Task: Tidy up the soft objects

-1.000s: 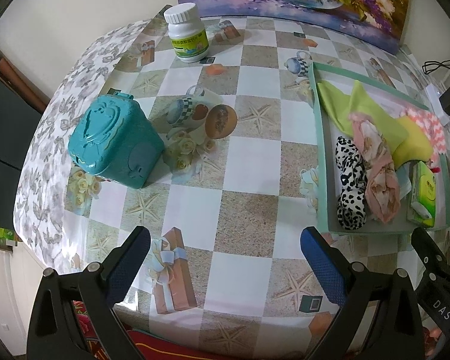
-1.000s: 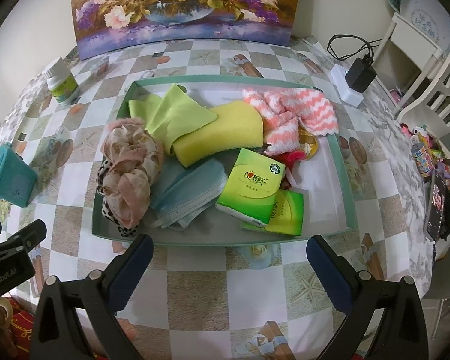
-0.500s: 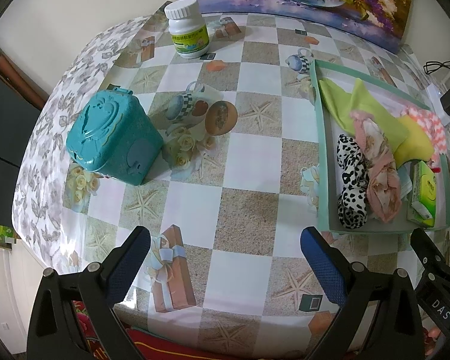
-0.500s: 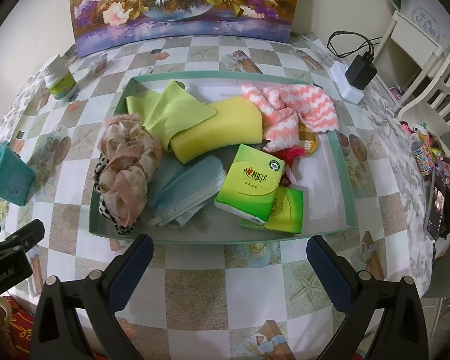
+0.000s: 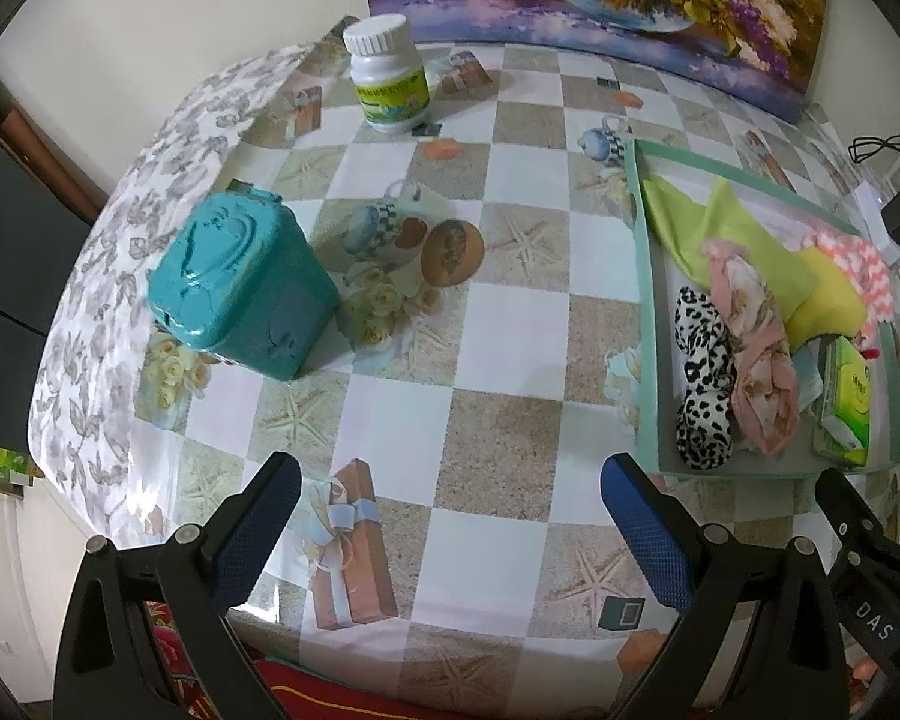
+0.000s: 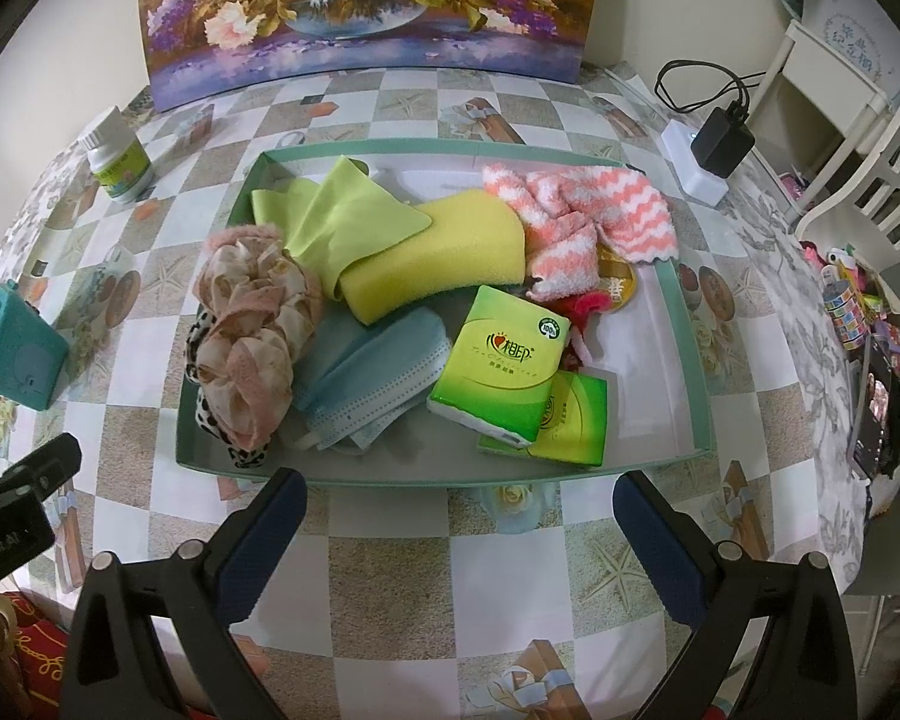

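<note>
Right gripper [image 6: 459, 531] spread wide, nothing between fingers; green tray [image 6: 693, 348] directly ahead. In tray: pink floral scrunchie [image 6: 249, 330] over leopard-print scrunchie [image 6: 210, 414] at left, blue face masks [image 6: 369, 378], lime cloth [image 6: 336, 222], yellow sponge [image 6: 444, 258], pink-white fuzzy cloth [image 6: 582, 216], two green tissue packs [image 6: 501, 372]; small red item beneath, possibly a hair tie. Left gripper [image 5: 450, 519] likewise open and empty, over tablecloth; teal lidded box [image 5: 240, 294] ahead-left, closed, contents not visible.

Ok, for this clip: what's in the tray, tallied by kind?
Scrunchies: 2, floral pink and leopard-print
Cloths: 2, lime green and pink-and-white striped
Sponge, yellow: 1
Face masks, blue: 1
Tissue packs, green: 2
Total: 8
</note>
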